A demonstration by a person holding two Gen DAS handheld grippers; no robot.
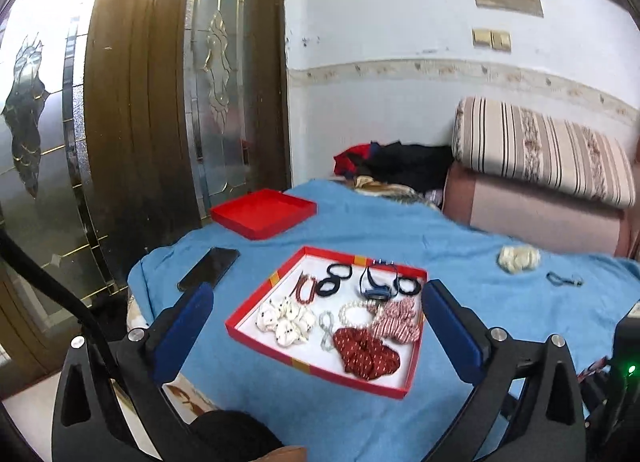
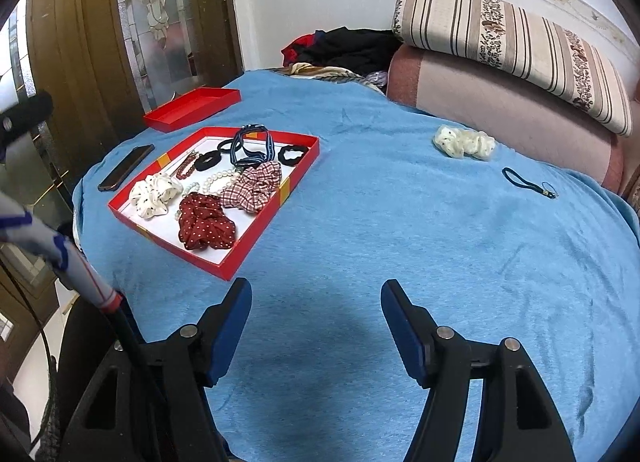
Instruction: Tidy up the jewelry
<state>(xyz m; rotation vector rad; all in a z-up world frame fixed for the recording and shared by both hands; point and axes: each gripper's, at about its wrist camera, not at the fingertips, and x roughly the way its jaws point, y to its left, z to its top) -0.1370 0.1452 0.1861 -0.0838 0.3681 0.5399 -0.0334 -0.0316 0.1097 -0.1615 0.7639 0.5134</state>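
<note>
Two red boxes sit on our blue cloth (image 2: 400, 221): the jewelry tray (image 2: 276, 201) at ten o'clock holds three scrunchies, while one cream scrunchie (image 2: 464, 143) and one cord bracelet (image 2: 524, 181) lie loose at one o'clock. Our left gripper (image 1: 316, 326) and right gripper (image 2: 316, 326) gape wide, holding nothing. We read no writing.

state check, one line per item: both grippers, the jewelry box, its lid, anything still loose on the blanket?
left gripper: open, empty, above the box
right gripper: open, empty, over bare blanket
red box: open, holding scrunchies, hair ties and bead bracelets
red lid: off, lying apart behind the box
cream scrunchie: loose on the blanket, outside the box
dark cord loop: loose on the blanket, outside the box
phone: flat beside the box, screen dark
</note>
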